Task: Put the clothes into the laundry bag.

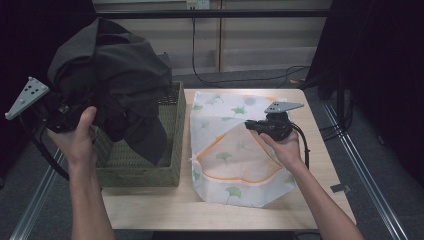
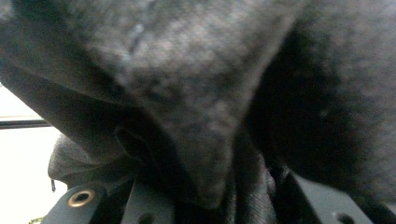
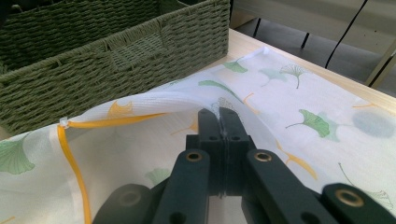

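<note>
High view, from the left: the left gripper (image 1: 62, 111) is raised at the table's left edge with a bundle of dark garment (image 1: 112, 75) bunched between its jaws, the cloth hanging in loose folds over the woven green basket (image 1: 170, 172) below. The left gripper view has the grey-black fabric (image 2: 196, 93) pressed right against the jaws, which stand partly closed and clamp a thick wad of it. It looks soft, limp and fairly light but bulky; it will sag, trail and could snag on the basket rim, so a grip on a gathered bunch, as now, seems better than one on a single edge.

To the right of the basket lies the white mesh laundry bag (image 1: 240, 192) printed with green leaves, flat on the table, its orange-trimmed mouth gaping. The right gripper (image 1: 252, 125) is fully closed on the bag's upper lip; in the right gripper view its jaws pinch the thin mesh edge (image 3: 187, 100) and hold it up. That mesh seems flimsy and slippery, so the trimmed hem is probably the surest hold.
</note>
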A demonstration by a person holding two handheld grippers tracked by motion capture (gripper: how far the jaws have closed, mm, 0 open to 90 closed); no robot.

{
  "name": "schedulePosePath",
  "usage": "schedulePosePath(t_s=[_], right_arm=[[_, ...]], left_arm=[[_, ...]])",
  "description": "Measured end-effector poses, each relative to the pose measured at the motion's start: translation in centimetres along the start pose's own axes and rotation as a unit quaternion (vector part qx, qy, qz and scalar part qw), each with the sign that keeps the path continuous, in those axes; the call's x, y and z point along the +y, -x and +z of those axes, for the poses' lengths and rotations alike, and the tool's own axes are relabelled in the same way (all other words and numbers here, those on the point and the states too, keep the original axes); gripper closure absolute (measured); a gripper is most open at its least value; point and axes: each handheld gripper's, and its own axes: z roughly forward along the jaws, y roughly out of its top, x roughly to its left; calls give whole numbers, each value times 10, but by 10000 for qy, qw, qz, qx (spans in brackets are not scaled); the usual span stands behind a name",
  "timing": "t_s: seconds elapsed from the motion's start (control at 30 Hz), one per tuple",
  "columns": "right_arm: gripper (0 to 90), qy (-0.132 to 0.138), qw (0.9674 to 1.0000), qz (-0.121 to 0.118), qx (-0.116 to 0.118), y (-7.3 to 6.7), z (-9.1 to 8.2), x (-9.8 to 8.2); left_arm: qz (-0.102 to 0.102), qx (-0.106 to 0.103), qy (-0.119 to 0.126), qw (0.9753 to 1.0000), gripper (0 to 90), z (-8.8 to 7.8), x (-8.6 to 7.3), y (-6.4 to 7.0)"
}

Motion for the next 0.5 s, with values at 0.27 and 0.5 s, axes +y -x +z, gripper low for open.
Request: schedulePosePath(t_s=[0.27, 0.5], right_arm=[[900, 34, 10000, 17, -19, 1, -2, 1], [900, 18, 10000, 30, 18, 1, 0, -1]], left_arm=[[76, -34, 95, 9999, 685, -3, 21, 3], [198, -317, 109, 9992, 684, -10, 35, 13]])
